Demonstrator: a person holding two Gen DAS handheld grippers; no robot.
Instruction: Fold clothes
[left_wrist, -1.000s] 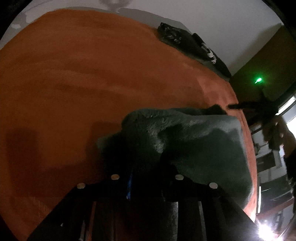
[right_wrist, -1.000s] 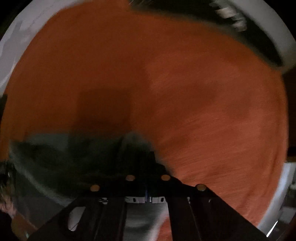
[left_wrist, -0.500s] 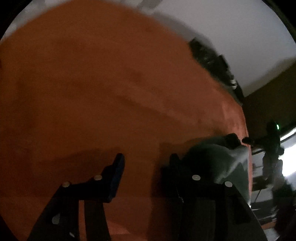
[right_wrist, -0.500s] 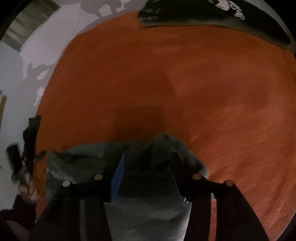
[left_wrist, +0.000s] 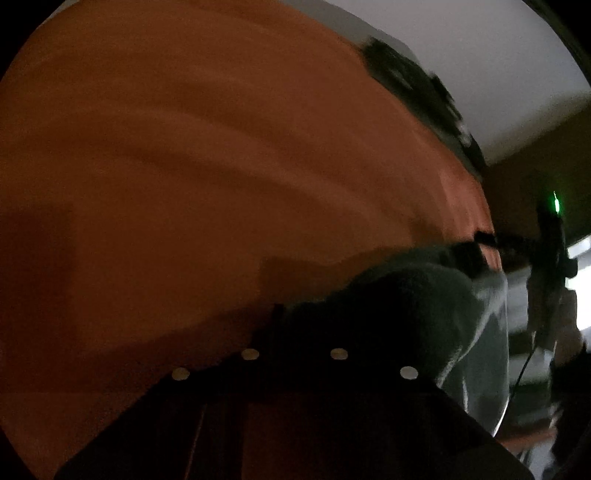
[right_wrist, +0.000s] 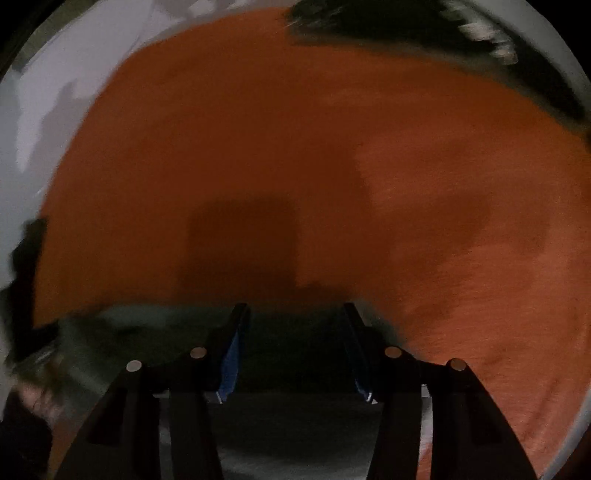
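Note:
A fleecy grey-green garment (left_wrist: 417, 295) lies on the orange cover (left_wrist: 221, 166), bunched at the near right in the left wrist view. My left gripper (left_wrist: 291, 317) is shut, its dark fingers pressed together at the garment's left edge, which reaches into them; the contact itself is lost in shadow. In the right wrist view the same garment (right_wrist: 122, 328) spreads under and left of my right gripper (right_wrist: 295, 310). That gripper is open, blue pads (right_wrist: 231, 363) wide apart, with cloth lying between and below the fingers.
A black garment with white print (right_wrist: 424, 40) lies at the cover's far edge, also blurred in the left wrist view (left_wrist: 413, 88). Pale wall lies behind. The right gripper's body with a green light (left_wrist: 552, 251) shows at right. Orange cover (right_wrist: 332, 166) stretches ahead.
The left gripper held the garment, opened half a second ago, and has now shut at its edge. The right gripper let go and stays open over the cloth.

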